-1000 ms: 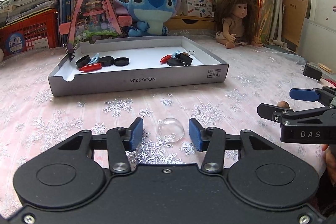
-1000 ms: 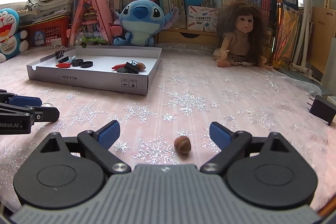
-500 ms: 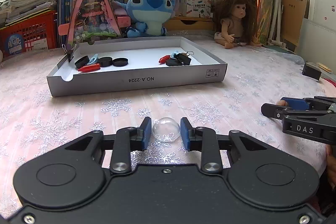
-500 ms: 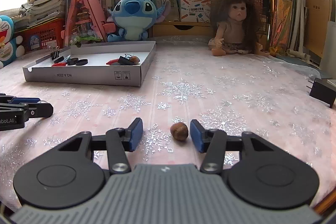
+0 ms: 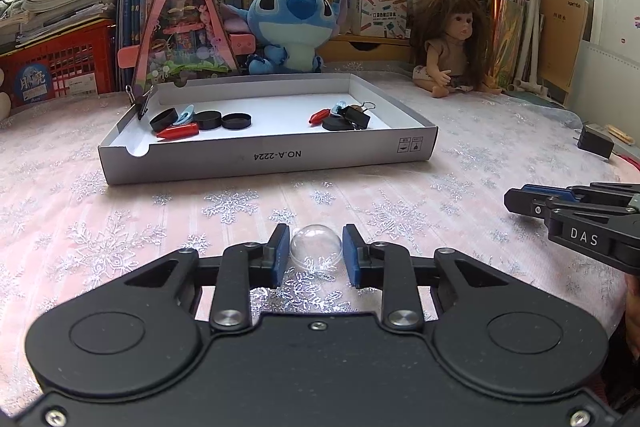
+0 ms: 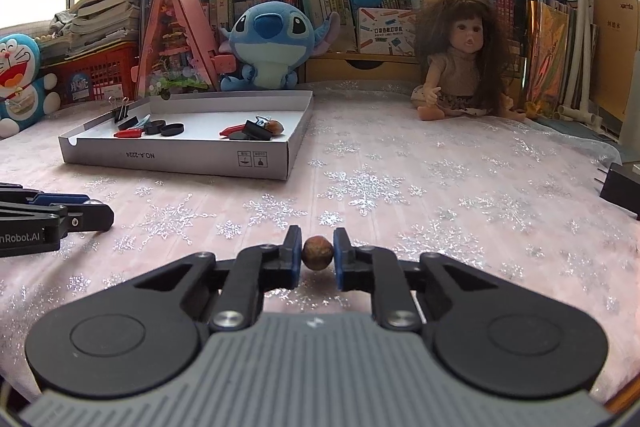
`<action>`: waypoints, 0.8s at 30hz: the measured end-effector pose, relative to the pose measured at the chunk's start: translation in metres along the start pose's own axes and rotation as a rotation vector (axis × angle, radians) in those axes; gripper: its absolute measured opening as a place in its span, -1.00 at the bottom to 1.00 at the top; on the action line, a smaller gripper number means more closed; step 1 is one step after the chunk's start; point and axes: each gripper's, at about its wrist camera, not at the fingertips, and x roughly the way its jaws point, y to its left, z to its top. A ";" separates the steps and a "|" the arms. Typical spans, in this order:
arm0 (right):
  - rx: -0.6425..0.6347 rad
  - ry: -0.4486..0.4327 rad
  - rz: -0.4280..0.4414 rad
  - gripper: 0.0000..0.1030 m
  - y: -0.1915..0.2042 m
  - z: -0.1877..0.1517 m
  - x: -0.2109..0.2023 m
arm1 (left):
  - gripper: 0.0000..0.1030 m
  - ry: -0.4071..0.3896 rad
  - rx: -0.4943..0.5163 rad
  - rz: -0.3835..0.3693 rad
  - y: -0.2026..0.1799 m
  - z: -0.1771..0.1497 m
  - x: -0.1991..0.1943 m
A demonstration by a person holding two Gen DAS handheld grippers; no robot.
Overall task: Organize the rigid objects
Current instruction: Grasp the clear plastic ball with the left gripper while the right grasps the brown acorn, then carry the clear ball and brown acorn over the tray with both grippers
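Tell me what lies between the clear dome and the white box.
Only bare snowflake tablecloth lies between the clear dome and the white box, per the left wrist view.

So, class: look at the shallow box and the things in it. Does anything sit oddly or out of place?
One binder clip is clamped upright on the rim of the box at its far left corner, while the other small things lie flat inside. A second binder clip lies among them.

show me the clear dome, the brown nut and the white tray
clear dome (image 5: 316,247), left wrist view, middle of its curved top
brown nut (image 6: 317,253), right wrist view, centre of its shell
white tray (image 5: 272,156), left wrist view, printed front wall
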 end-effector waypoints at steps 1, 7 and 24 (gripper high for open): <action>-0.002 0.001 0.005 -0.61 0.001 0.001 0.001 | -0.48 0.000 0.000 0.000 0.000 0.000 0.000; 0.006 0.011 0.021 -0.61 0.006 0.002 0.004 | -0.48 -0.004 -0.012 0.008 0.003 0.001 -0.003; 0.004 0.002 0.040 -0.61 0.015 0.010 0.006 | -0.48 -0.004 -0.053 0.038 0.010 0.009 -0.002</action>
